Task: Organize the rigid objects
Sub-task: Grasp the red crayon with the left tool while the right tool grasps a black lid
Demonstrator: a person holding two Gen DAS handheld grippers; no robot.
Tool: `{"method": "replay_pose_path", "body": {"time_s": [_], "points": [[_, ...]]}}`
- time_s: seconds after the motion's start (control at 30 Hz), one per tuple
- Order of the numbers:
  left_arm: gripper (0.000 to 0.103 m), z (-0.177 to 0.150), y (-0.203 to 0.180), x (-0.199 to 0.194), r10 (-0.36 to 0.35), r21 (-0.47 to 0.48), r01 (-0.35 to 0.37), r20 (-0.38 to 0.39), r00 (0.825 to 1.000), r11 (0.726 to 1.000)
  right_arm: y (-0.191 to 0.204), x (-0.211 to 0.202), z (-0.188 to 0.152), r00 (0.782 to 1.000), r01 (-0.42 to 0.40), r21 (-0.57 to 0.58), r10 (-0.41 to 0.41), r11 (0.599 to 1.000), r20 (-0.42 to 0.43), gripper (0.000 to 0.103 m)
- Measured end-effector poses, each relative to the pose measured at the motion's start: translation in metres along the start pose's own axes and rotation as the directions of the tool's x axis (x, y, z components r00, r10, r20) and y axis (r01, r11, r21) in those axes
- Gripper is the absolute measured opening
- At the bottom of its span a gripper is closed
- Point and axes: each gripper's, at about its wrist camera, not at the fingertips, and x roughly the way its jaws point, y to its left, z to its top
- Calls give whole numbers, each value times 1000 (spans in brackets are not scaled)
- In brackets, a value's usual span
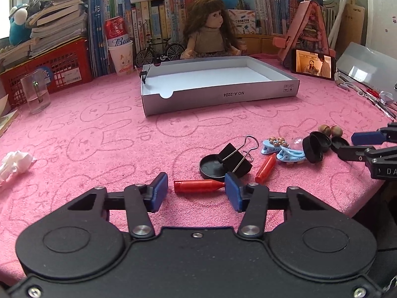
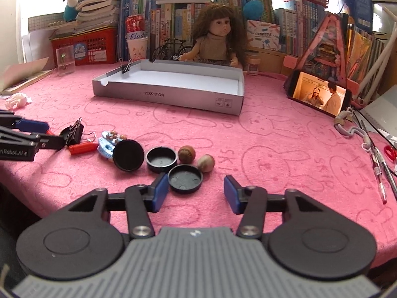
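On the pink cloth (image 1: 99, 129), a red cap (image 1: 198, 186) is recorded lying between the parted blue pads of the left gripper (image 1: 196, 191), its tip touching the right pad while the left pad stands clear. Farther right, a black lid (image 2: 184, 178) is listed beside the left pad of the right gripper (image 2: 196, 191), fingers apart, nothing clamped. The white box (image 1: 223, 94) is placed far, behind the loose items.

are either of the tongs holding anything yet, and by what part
Nothing is gripped. The left tongs straddle a red cap lengthwise; the right tongs stand open beside a black lid.
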Motion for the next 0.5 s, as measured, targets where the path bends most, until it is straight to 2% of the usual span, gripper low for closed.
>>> {"method": "replay_pose_path", "body": {"time_s": [0.07,0.23,0.3,0.5], "points": [[43,-1,0,-1,-3,-8,3,2,1000,1000,1,0,0,1000,-6,-4,6,1000,1,48],[42,0,-1,-2,12,-37,-12,5,1000,999,3,0,0,1000,-16,-3,16,1000,-1,43],[42,1,-2,-5,17,-43,-16,16,1000,999,3,-1,1,1000,-19,4,19,1000,-3,35],[42,10,-3,-14,20,-61,-17,55,998,998,3,-4,3,1000,-29,9,29,1000,11,34]]}}
